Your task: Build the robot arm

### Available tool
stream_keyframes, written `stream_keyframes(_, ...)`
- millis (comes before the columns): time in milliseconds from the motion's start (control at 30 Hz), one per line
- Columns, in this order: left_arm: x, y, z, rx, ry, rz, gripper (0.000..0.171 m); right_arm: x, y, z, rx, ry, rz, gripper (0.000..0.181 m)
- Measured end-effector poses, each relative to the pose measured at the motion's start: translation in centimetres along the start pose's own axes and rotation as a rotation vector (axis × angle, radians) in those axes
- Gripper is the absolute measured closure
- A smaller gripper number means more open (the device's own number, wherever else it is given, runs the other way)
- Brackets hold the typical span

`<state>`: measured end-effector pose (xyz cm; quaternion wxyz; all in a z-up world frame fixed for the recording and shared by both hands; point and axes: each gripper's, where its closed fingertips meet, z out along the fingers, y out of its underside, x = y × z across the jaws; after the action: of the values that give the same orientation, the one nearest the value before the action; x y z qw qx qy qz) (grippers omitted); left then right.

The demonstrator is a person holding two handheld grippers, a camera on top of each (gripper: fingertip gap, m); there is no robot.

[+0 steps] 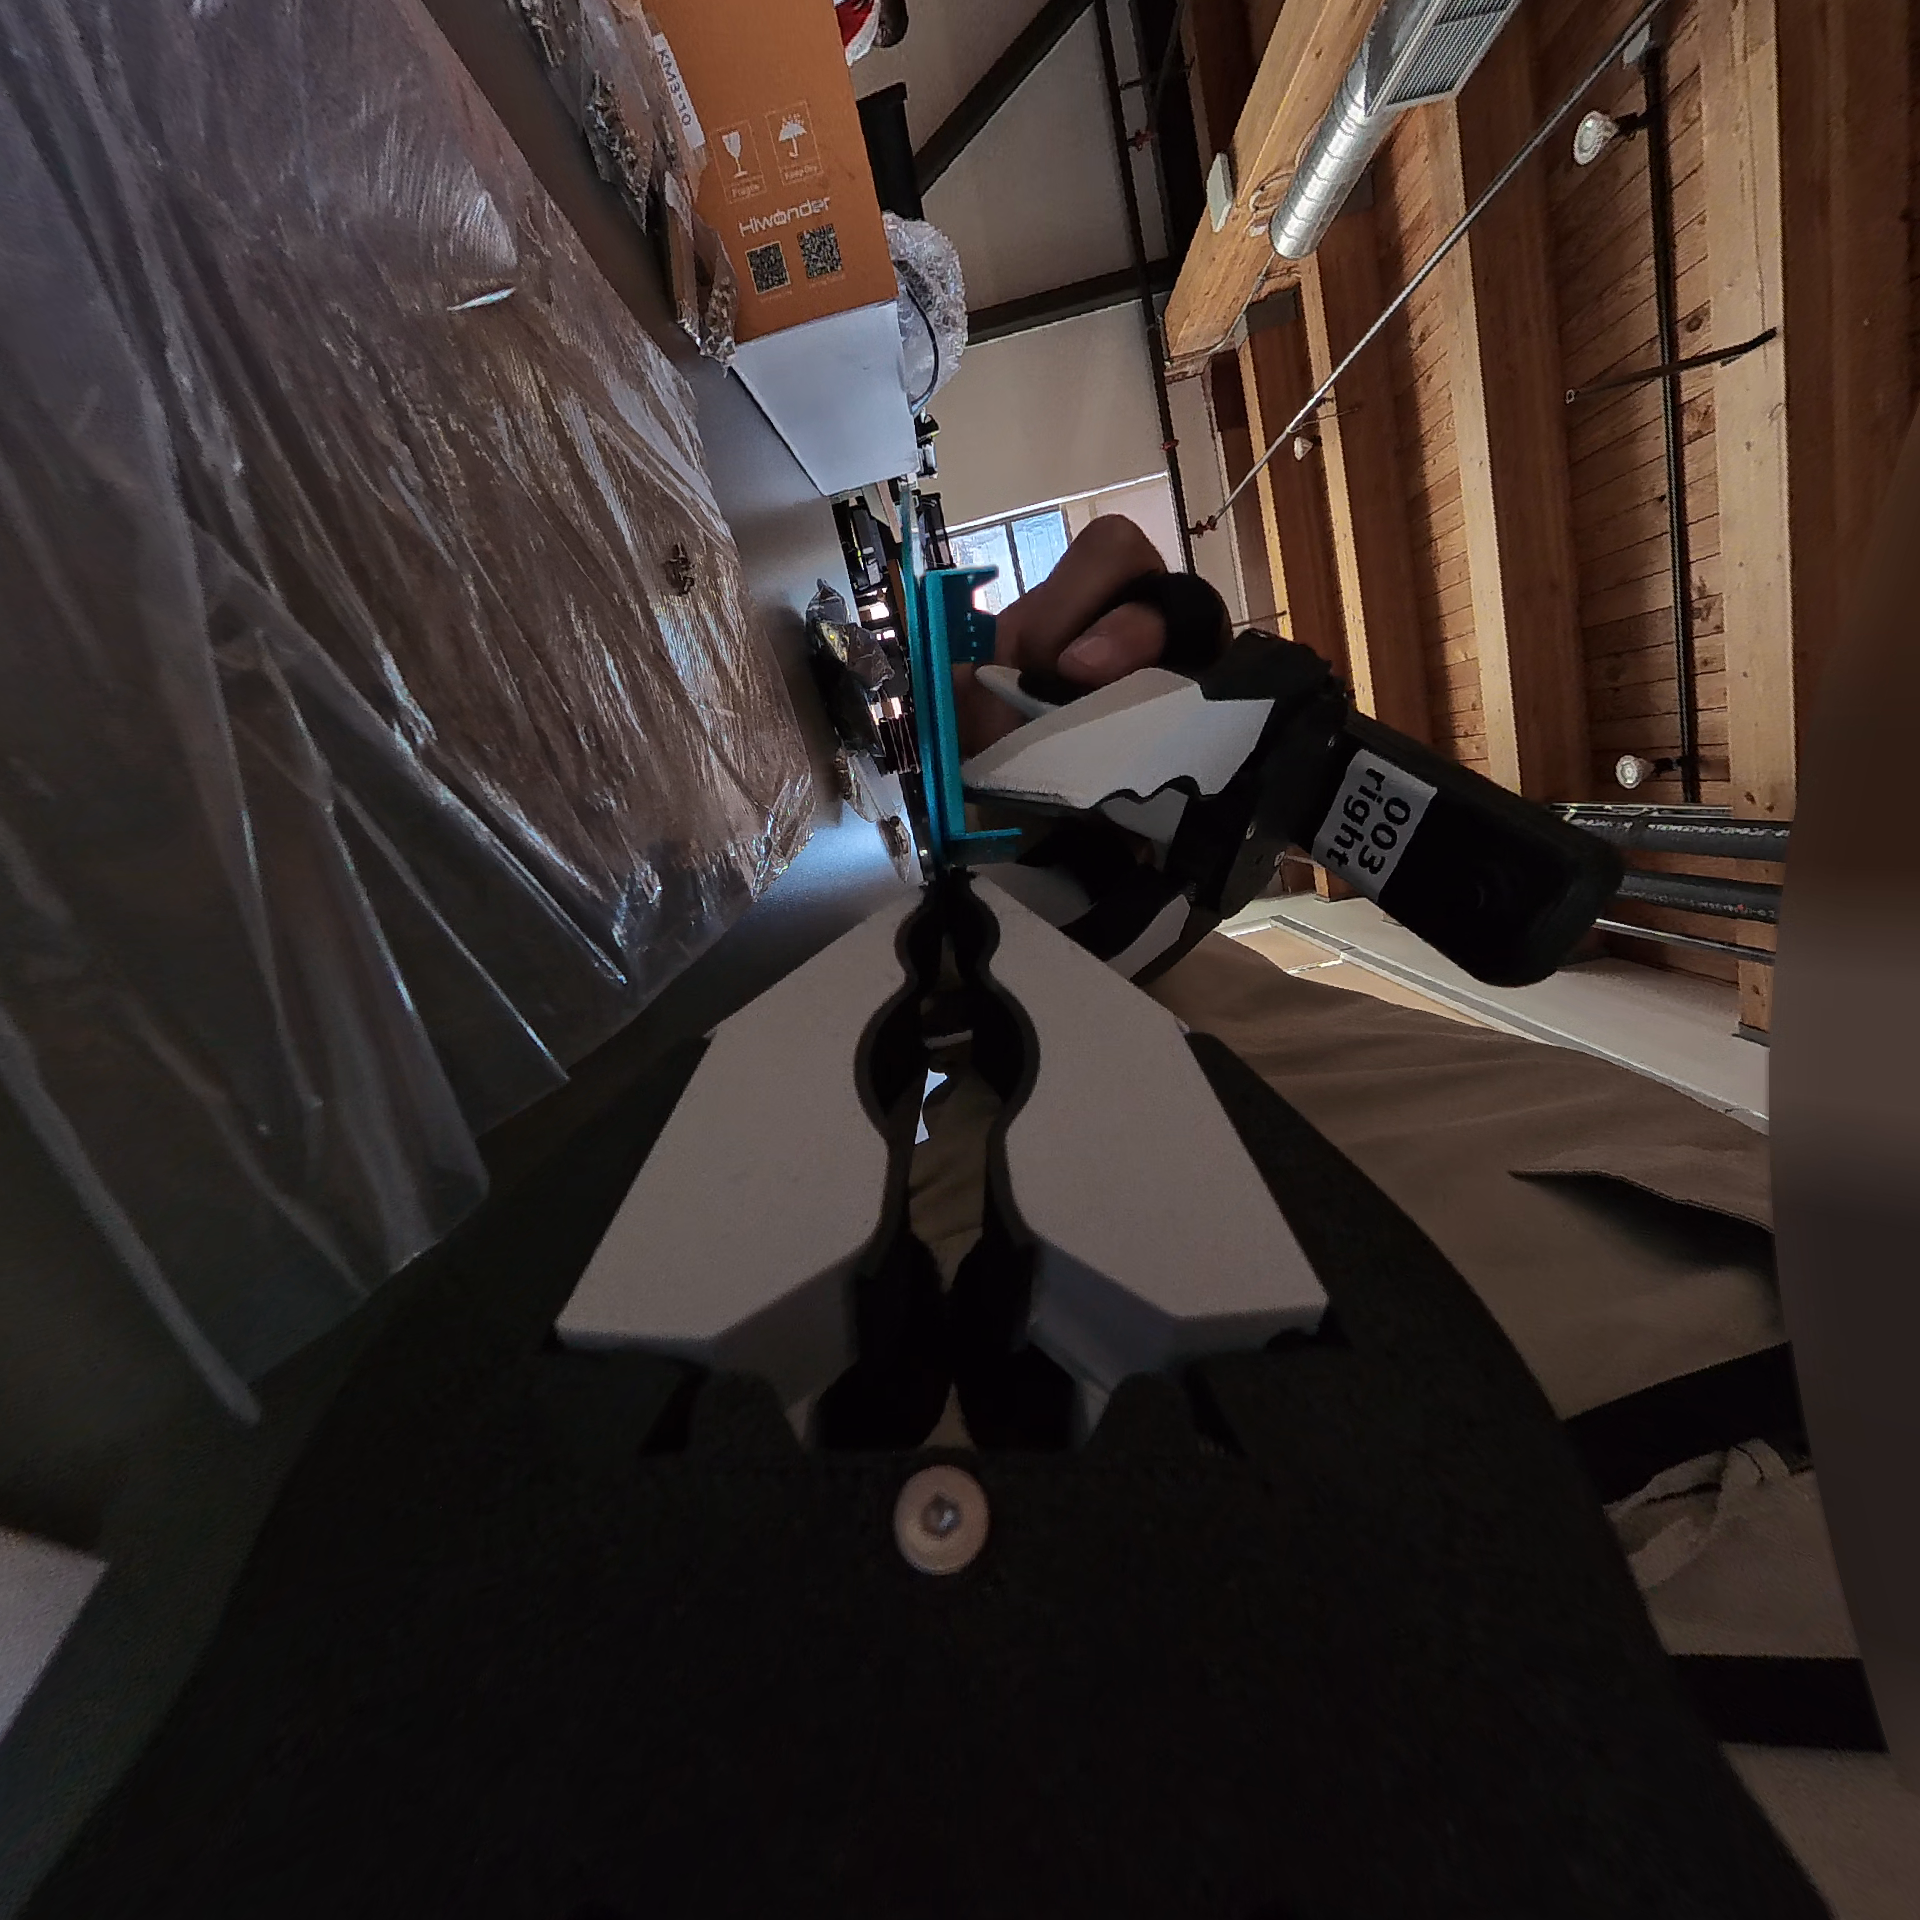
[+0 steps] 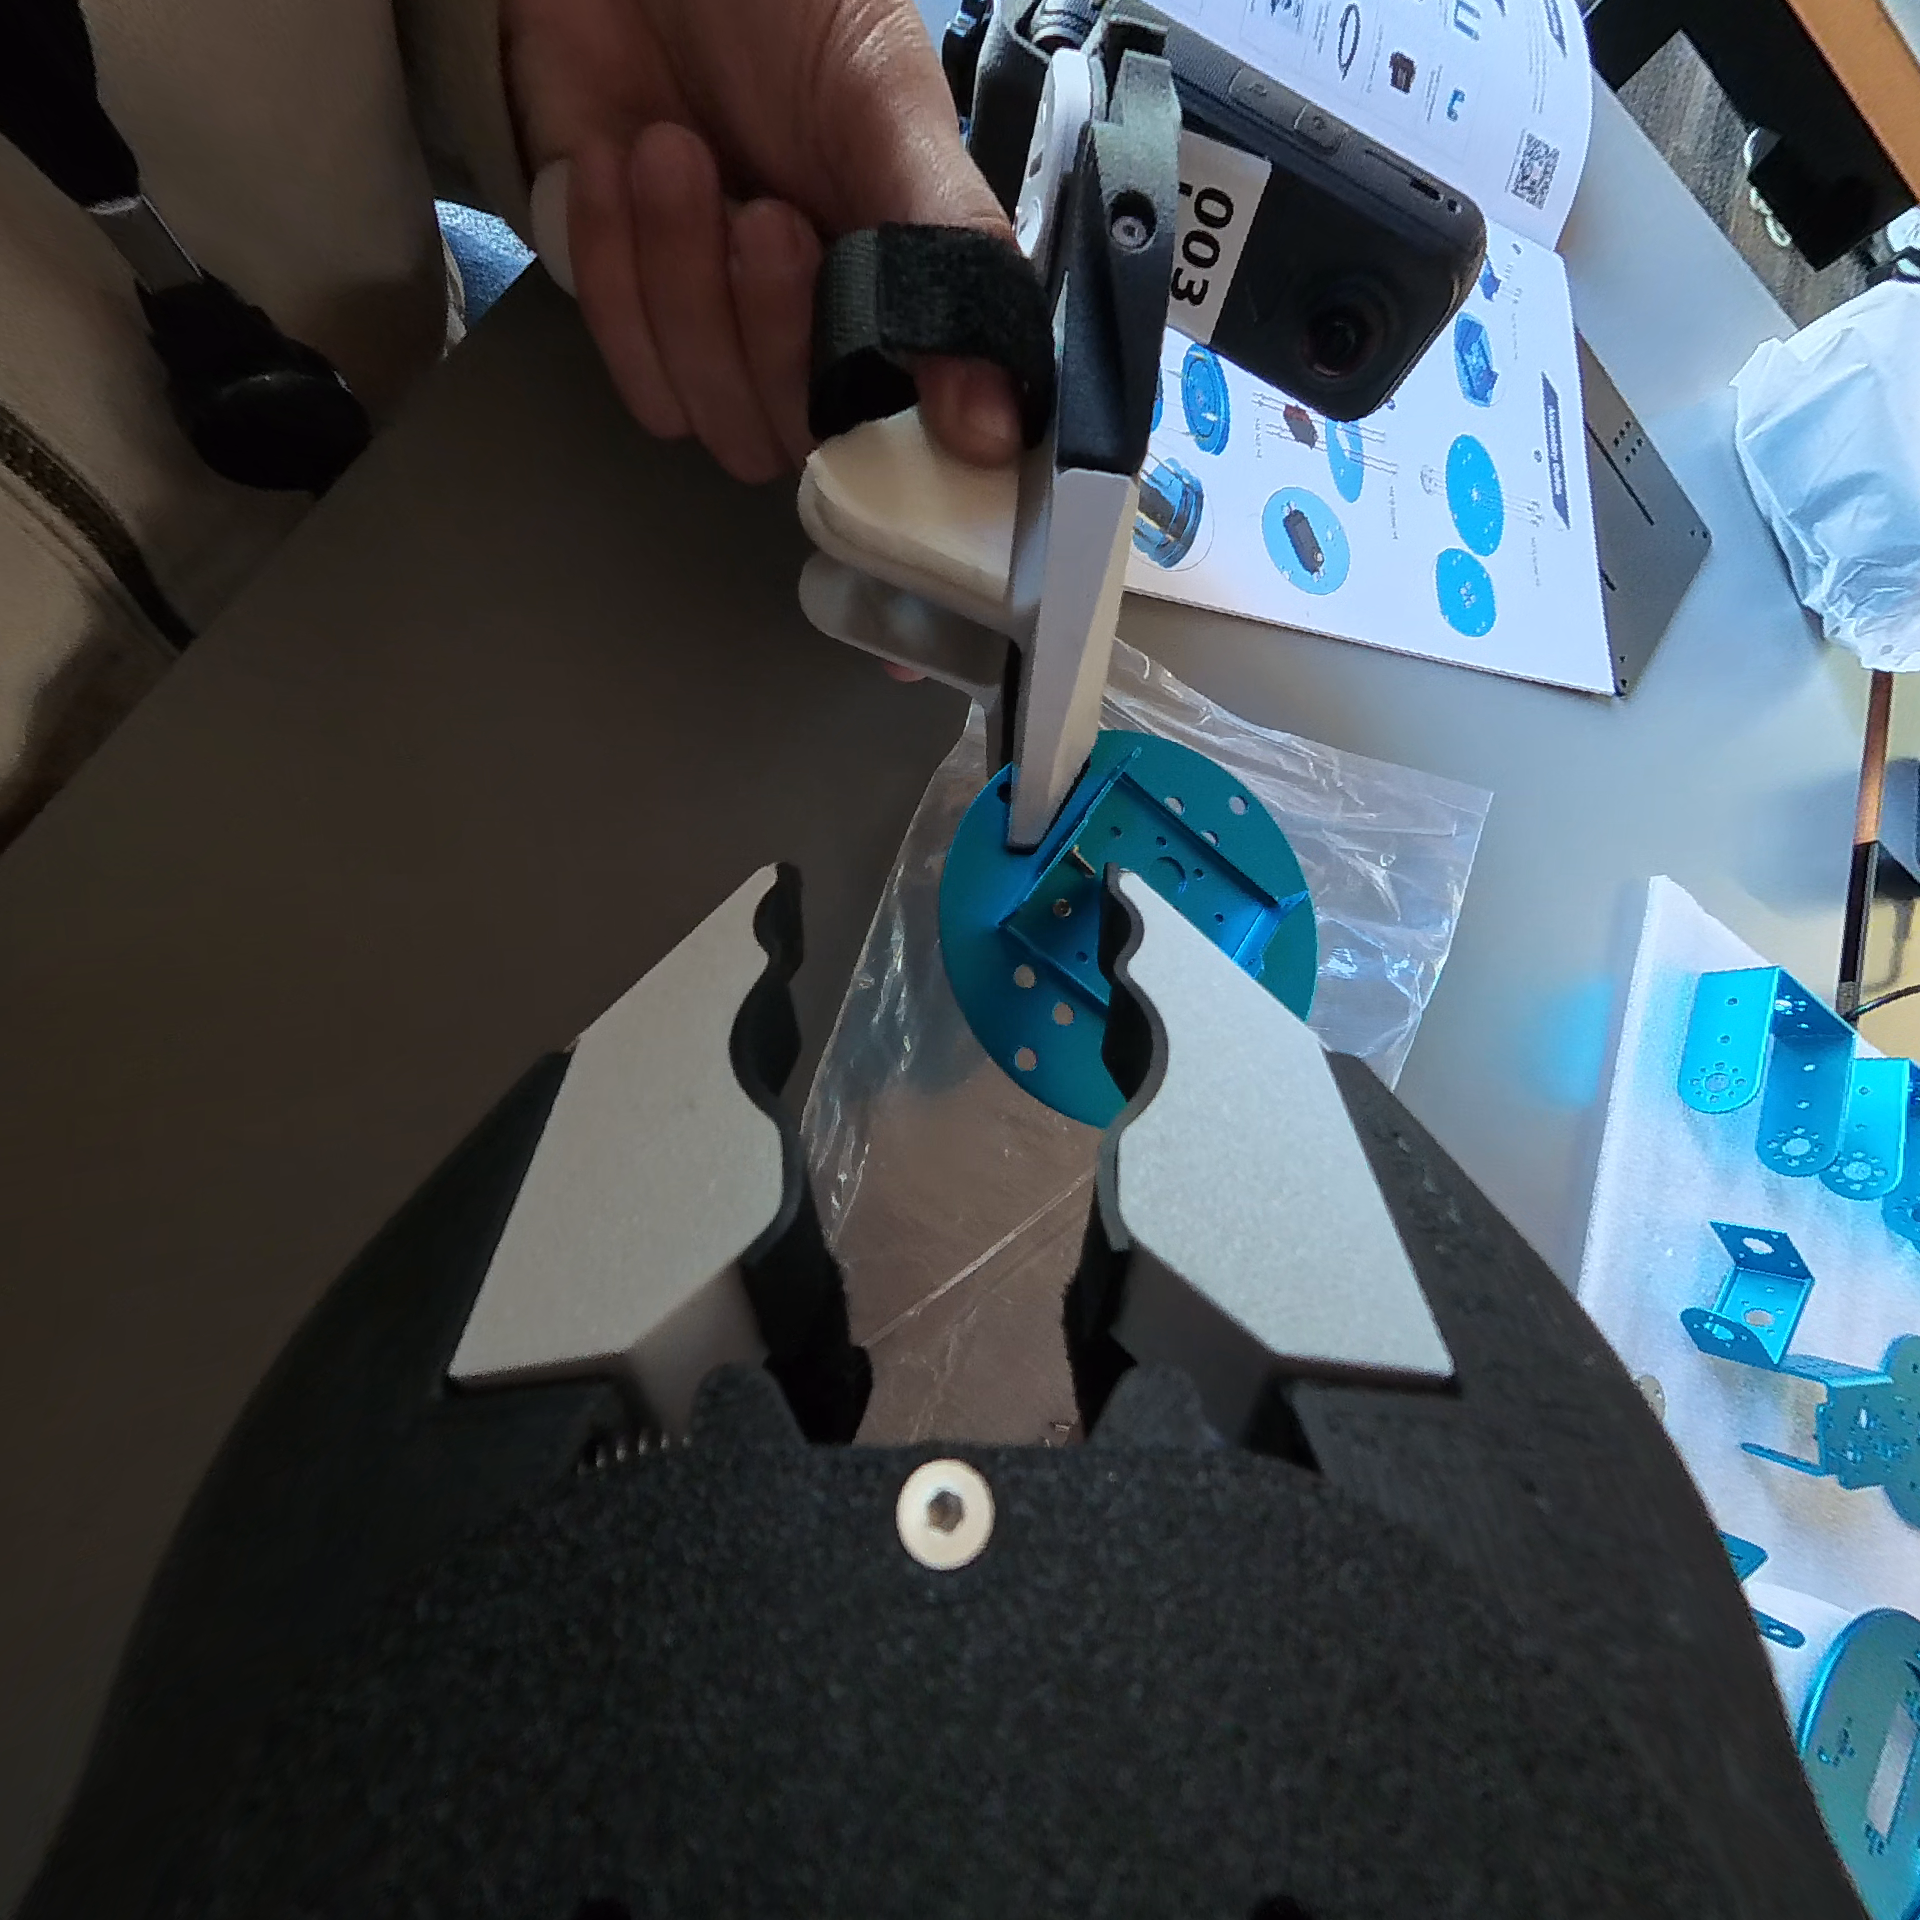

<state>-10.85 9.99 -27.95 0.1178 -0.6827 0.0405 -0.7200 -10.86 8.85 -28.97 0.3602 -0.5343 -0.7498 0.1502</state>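
A blue round metal disc [image 2: 997, 997] with a blue U-shaped bracket [image 2: 1164, 862] on its face is held over a clear plastic bag. My left gripper [image 2: 1029, 831] comes down from above, shut on the disc's rim. In the left wrist view its fingers [image 1: 951, 883] meet on the disc [image 1: 938, 717], seen edge-on. My right gripper [image 2: 951, 883] is open. Its right finger [image 2: 1195, 1039] lies against the bracket and its left finger is clear of the disc. In the left wrist view the right gripper [image 1: 997, 831] faces the bracket side, held by a hand.
A clear plastic bag [image 2: 1299, 831] and an illustrated instruction sheet [image 2: 1455, 468] lie on the grey table. A white foam tray [image 2: 1662, 1195] on the right holds several blue brackets. Crumpled white wrapping [image 2: 1839, 468] sits far right. An orange cardboard box [image 1: 790, 177] stands on the table. The tips of both grippers are at nearly the same place.
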Motion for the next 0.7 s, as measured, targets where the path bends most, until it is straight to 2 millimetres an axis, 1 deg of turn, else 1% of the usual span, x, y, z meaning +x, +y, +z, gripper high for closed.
stream_keyframes(233, 0.0, -0.07, -0.02, 0.002, 0.002, -0.003, 0.171, 0.12, -0.01, -0.05, -0.003, 0.006, 0.0, 0.125)
stream_keyframes(367, -0.04, -0.09, -0.02, 0.003, 0.0, -0.003, 0.171, 0.0, -0.87, -0.32, 0.032, 0.004, -0.008, 0.128)
stream_keyframes(533, -0.01, -0.04, 0.0, 0.001, 0.001, -0.002, 0.171, -0.07, -0.24, 0.02, 0.006, -0.004, -0.005, 0.126)
stream_keyframes(700, -0.08, -0.02, -0.04, 0.002, -0.003, -0.004, 0.171, -0.17, -0.21, 0.14, 0.01, -0.01, 0.007, 0.125)
